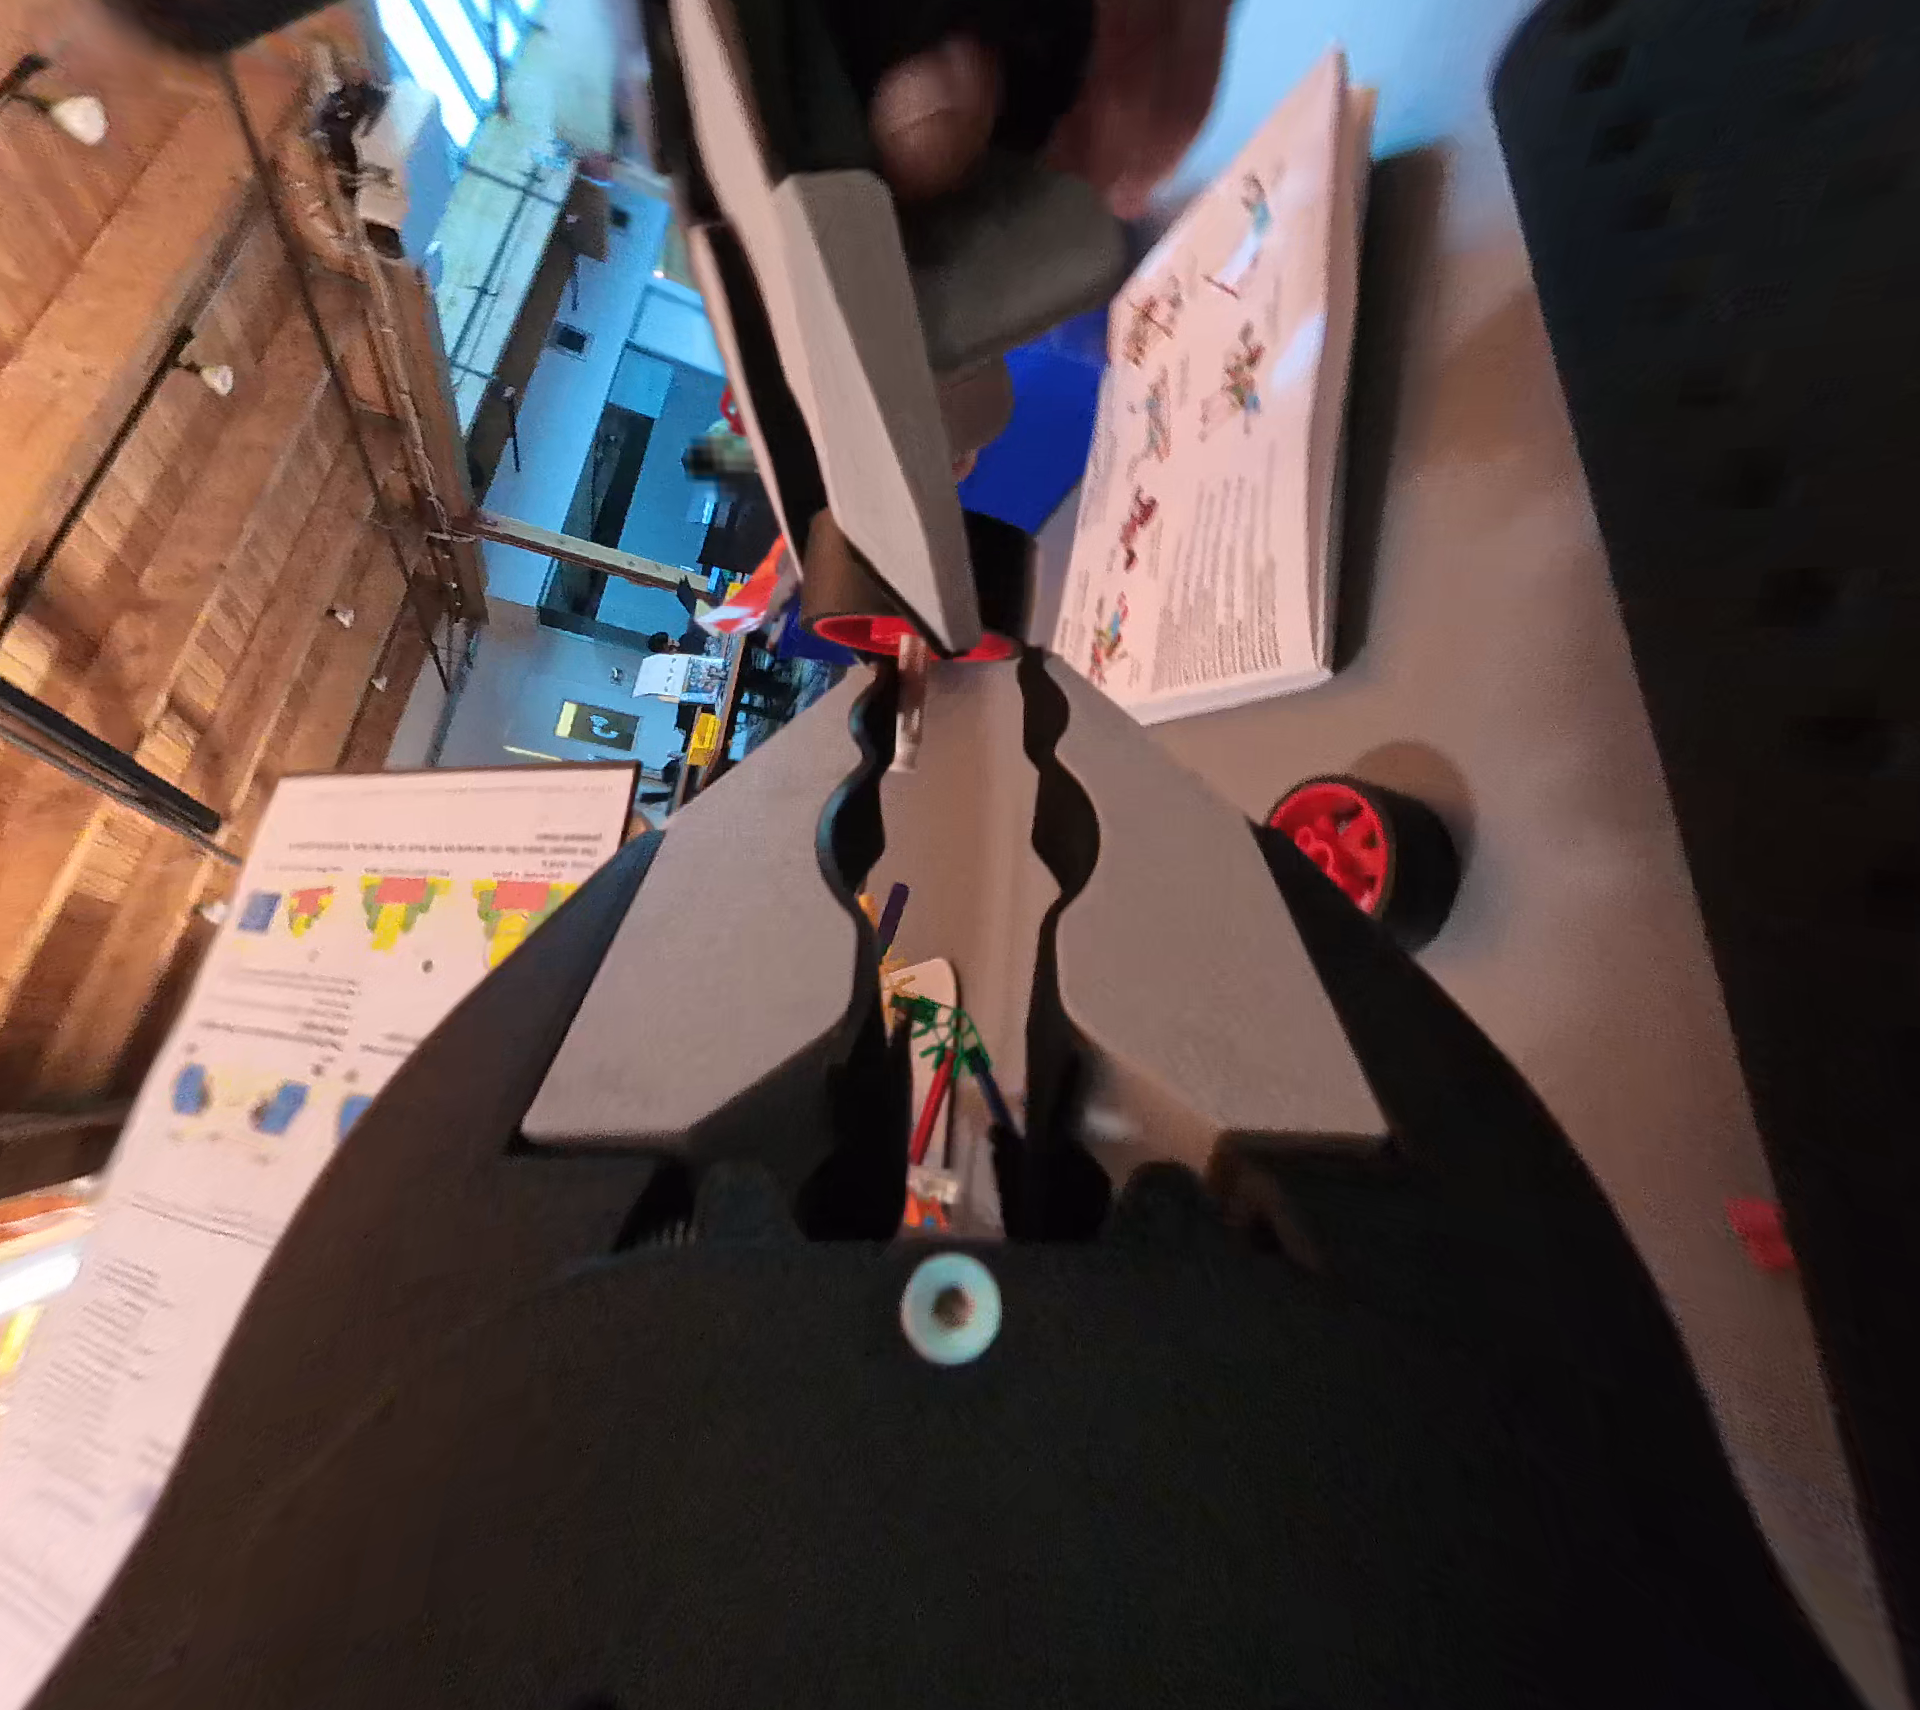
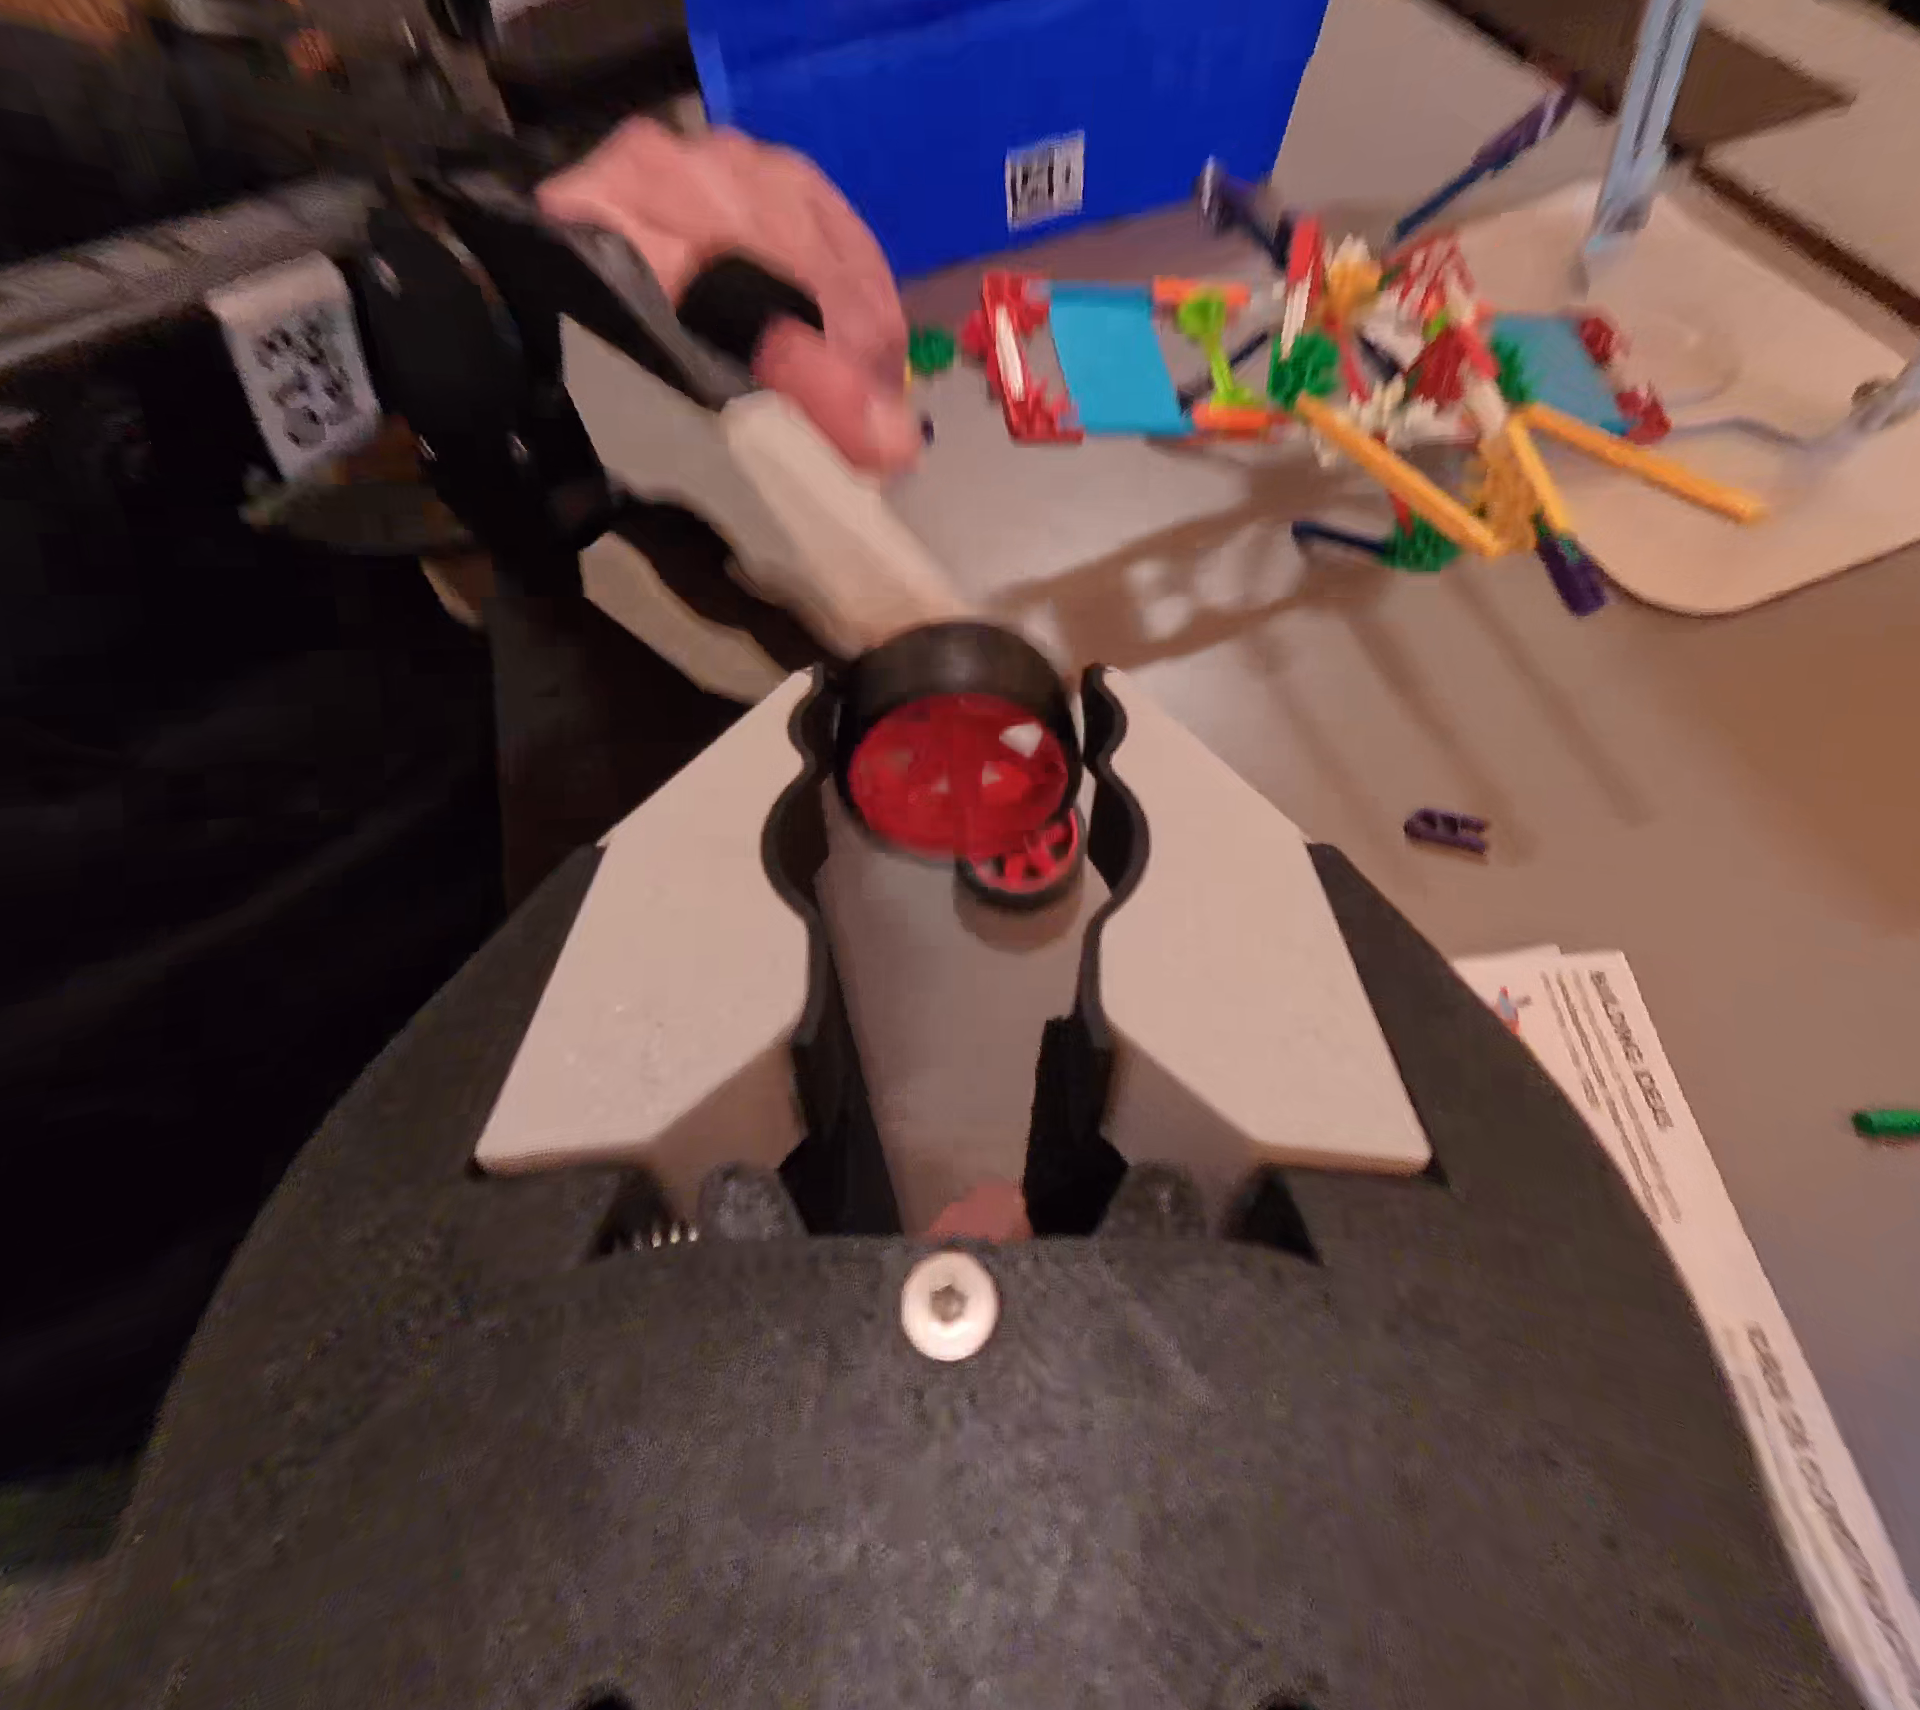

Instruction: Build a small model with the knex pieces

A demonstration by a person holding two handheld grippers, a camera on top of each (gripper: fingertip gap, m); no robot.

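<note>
My right gripper [image 2: 956, 696] is shut on a black wheel with a red hub [image 2: 951, 772] and holds it above the table. In the left wrist view this wheel [image 1: 883, 634] sits right in front of my left gripper [image 1: 951, 675], with the right gripper [image 1: 961, 637] coming in from above. A short pale rod [image 1: 907, 715] sticks out from the hub and lies between my left fingers, against one of them. The left jaws stand apart, wider than the rod. In the right wrist view the left gripper [image 2: 883, 621] reaches the wheel from the upper left, held by a hand [image 2: 748, 247].
A second red-hubbed wheel [image 1: 1351, 850] [image 2: 1023, 865] lies on the grey table. An open book [image 1: 1216, 434] and an instruction sheet [image 1: 312, 985] lie nearby. A blue bin [image 2: 1018, 29], a colourful rod-and-connector model [image 2: 1351, 393], a purple piece [image 2: 1444, 829] and a green piece [image 2: 1886, 1122] are farther off. My left and right fingertips are right by each other.
</note>
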